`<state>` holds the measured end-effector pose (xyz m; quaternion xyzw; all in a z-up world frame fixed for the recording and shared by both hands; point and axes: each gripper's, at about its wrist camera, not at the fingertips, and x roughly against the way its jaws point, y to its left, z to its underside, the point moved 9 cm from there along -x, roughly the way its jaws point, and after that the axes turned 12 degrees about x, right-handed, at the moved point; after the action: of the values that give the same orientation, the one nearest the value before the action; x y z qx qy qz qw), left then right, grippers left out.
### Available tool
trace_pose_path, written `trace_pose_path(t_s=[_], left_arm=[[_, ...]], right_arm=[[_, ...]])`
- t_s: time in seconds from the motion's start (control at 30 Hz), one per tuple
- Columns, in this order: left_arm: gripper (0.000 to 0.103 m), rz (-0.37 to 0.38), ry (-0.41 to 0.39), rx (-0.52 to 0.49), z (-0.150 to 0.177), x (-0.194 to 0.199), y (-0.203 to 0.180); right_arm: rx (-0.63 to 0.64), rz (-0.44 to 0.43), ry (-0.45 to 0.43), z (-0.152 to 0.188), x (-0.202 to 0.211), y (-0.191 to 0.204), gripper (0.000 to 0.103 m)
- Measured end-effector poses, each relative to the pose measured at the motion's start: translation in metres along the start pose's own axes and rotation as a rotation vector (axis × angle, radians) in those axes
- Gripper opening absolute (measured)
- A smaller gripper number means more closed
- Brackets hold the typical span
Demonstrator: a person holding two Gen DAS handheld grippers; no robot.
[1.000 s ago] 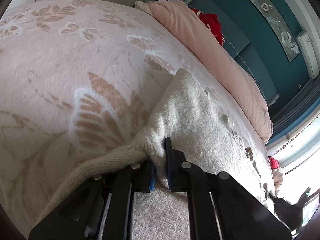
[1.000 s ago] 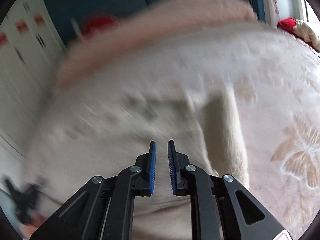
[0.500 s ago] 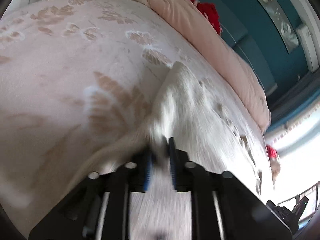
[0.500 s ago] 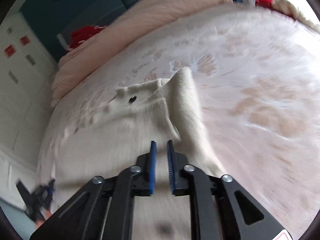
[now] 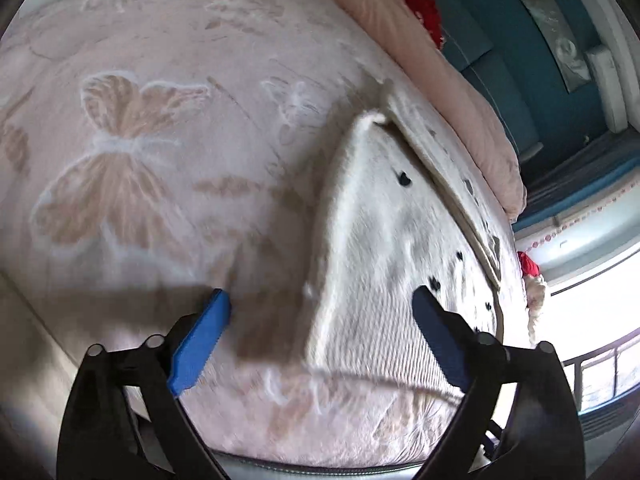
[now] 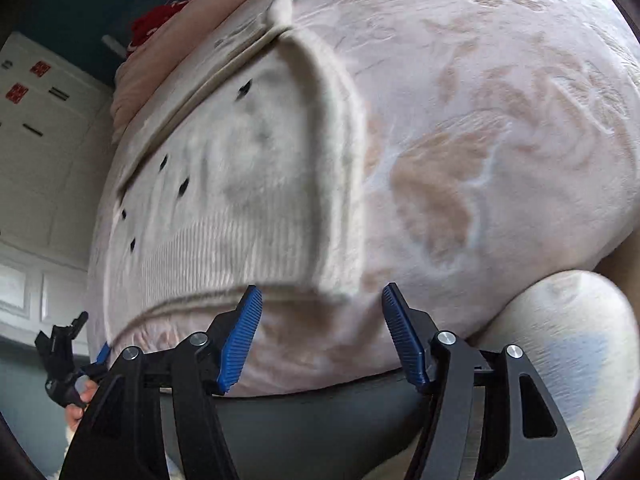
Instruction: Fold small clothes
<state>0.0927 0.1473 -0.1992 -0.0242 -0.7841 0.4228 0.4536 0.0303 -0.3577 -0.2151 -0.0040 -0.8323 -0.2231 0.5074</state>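
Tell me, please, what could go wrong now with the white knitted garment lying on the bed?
1. The folded flap of the white knitted garment stands up a little at its edge; it may fall open again.
2. The garment's hem lies close to the bed edge, so it might slide off.
3. The left claw and right claw are open, jaws just widened, with nothing between them; a fingertip could snag the fluffy knit.

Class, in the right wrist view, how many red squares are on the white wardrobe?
2. Both are on the white wardrobe at far left: the upper red square, and the lower red square just below and left of it. More may be hidden beyond the frame.
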Motion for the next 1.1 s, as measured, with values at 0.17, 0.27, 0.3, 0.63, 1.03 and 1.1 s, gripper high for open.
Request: trace_pose_path(t_s=[0.17,0.27,0.3,0.63,1.03,1.1], left_arm=[[0.095,0.011,0.034,-0.023,0.017,-0.013,-0.02],[0.096,0.015,0.044,-0.016,0.02,-0.022,-0.027],[0.096,0.014,0.046,-0.024,0.02,-0.024,-0.03],[0.008,-0.047,0.107,0.016,0.011,-0.028,-0.035],[0.006,-0.089,0.106,-0.099,0.026,0.024,-0.042],[0.006,-0.086,0.124,-0.108,0.033,0.033,-0.033]], right_arm=[[0.029,-0.004,-0.081,-0.015,-0.005,0.017,0.074],[0.011,-0.01,-0.119,-0.016,-0.007,0.018,0.075],[0.001,-0.013,-0.127,-0.018,-0.008,0.018,0.076],[-0.058,-0.09,-0.151,-0.04,0.005,0.028,0.009],[0.041,-0.054,-0.165,-0.026,0.058,0.032,0.005],[0.07,-0.03,-0.142,-0.013,0.06,0.026,0.005]])
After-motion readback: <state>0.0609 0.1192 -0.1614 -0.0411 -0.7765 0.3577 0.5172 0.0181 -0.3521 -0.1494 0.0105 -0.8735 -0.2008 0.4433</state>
